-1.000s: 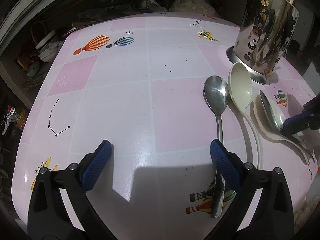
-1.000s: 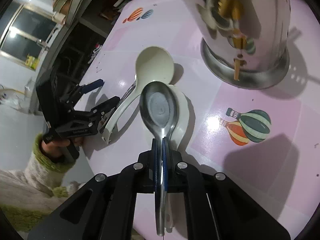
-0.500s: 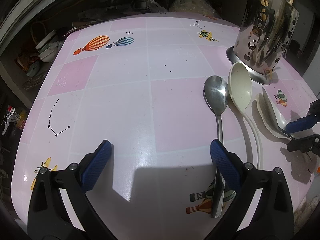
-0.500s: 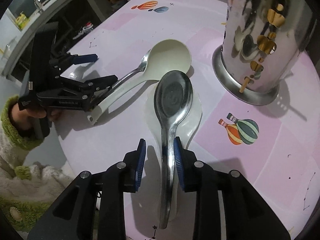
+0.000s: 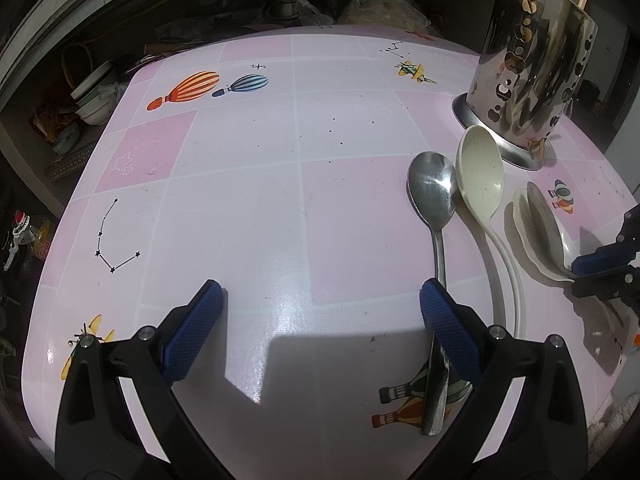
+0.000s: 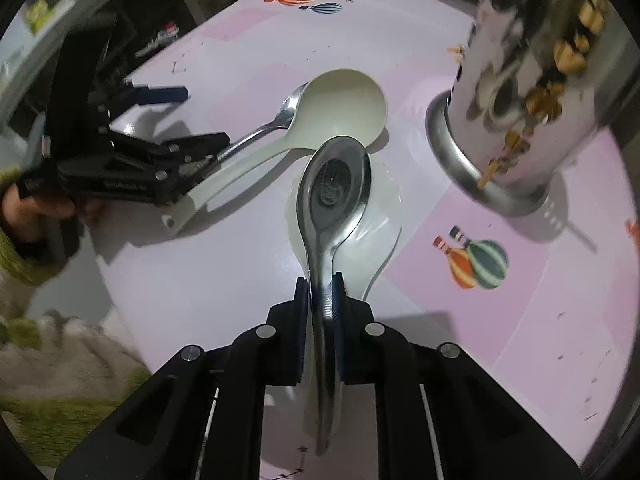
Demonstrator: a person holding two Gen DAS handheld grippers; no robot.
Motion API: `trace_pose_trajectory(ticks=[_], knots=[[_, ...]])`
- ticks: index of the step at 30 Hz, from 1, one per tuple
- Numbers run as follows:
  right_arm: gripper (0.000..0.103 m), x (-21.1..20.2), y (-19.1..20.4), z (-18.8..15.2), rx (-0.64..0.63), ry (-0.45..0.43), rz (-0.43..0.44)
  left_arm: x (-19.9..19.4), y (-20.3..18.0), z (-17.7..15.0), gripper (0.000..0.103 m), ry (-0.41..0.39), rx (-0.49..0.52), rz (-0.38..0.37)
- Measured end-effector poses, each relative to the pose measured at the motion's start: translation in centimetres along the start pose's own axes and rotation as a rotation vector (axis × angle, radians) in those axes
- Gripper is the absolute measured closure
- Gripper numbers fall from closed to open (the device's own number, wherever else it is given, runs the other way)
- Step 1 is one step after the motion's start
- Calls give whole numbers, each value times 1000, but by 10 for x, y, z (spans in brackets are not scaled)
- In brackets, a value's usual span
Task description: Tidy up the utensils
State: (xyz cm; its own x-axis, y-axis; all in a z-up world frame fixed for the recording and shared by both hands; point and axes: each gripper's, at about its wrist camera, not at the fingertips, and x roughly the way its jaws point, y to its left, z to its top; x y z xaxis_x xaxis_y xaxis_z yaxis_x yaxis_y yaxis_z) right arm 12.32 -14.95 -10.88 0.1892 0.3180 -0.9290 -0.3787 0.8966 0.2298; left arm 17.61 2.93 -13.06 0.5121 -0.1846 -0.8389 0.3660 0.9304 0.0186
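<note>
On the pink table a steel spoon rests in a white spoon. My right gripper has its jaws closing, and the blue pads press on this steel spoon's handle. From the left wrist view the same pair sits at the right, with the right gripper at its handle end. A second steel spoon and a cream ladle lie side by side. My left gripper stands open, its right finger over the second spoon's handle.
A perforated steel utensil holder with chopsticks stands at the far right of the table, just behind the ladle's bowl. Bowls and clutter fill dark shelves beyond the far edge. A hand in a green sleeve holds the left gripper.
The right gripper opened a little on the spoon's handle, then closed on it again, and it shifted and rolled. The left gripper stayed put.
</note>
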Motion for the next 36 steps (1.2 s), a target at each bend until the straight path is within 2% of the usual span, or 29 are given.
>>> trace_pose_trajectory(ticks=[8,13,20,27,29,30,32,36], knots=[[92,2,-51,-11,293,-12,331,0,0,0,7,0,0,0],[94,5,-60,-16,386,-11,434,0,0,-1,7,0,0,0],[96,8,-50,-17,388,-18,376,-1,0,-1,7,-1,0,0],[95,3,-41,-8,332,-34,306,0,0,0,7,0,0,0],[94,-2,-36,-5,302,-46,260,0,0,0,7,-1,0,0],[93,-4,-32,-3,289,-50,233,0,0,-1,7,-1,0,0],[75,-3,-28,-1,276,-49,190,0,0,-1,7,-1,1,0],[68,-1,-11,1,217,-46,88,0,0,-1,7,-1,0,0]])
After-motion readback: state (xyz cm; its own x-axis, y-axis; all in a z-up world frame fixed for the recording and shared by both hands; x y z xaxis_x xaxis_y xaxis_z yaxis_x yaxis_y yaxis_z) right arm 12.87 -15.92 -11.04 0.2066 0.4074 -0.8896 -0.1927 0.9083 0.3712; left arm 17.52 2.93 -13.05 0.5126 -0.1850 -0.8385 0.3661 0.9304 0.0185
